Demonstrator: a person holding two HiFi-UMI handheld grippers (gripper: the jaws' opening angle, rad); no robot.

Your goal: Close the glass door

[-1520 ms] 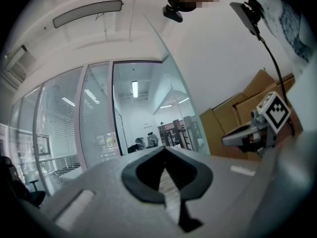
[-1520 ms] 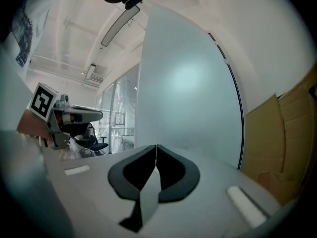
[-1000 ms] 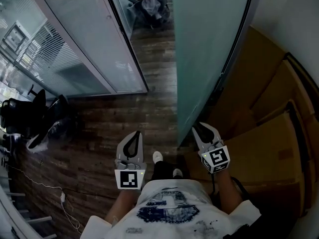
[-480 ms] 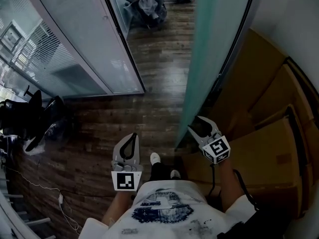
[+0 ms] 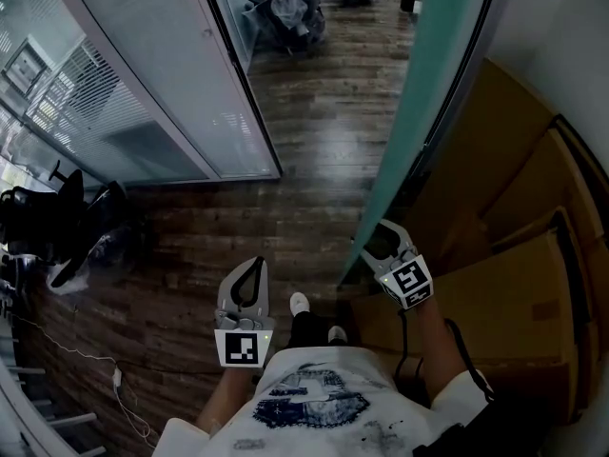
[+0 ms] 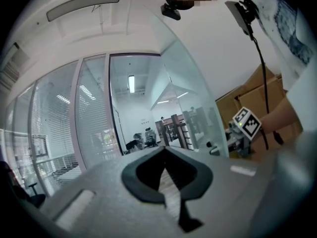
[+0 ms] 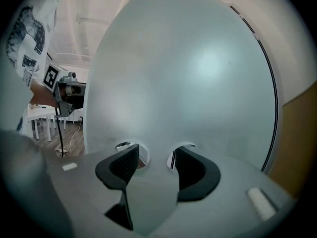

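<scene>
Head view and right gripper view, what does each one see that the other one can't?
Only the head view shows the person's shoes and the black chair. Only the right gripper view looks straight between the jaws of the right gripper. They have just been opening and hold nothing, with only frosted glass behind them. Both views show the glass door, the left gripper, the wooden floor and the person's shirt.

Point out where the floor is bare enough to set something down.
Bare: the dark wood plank floor between the framed glass partition and the frosted glass door. Crowded: brown cardboard boxes right of the door; black office chairs at the left.
</scene>
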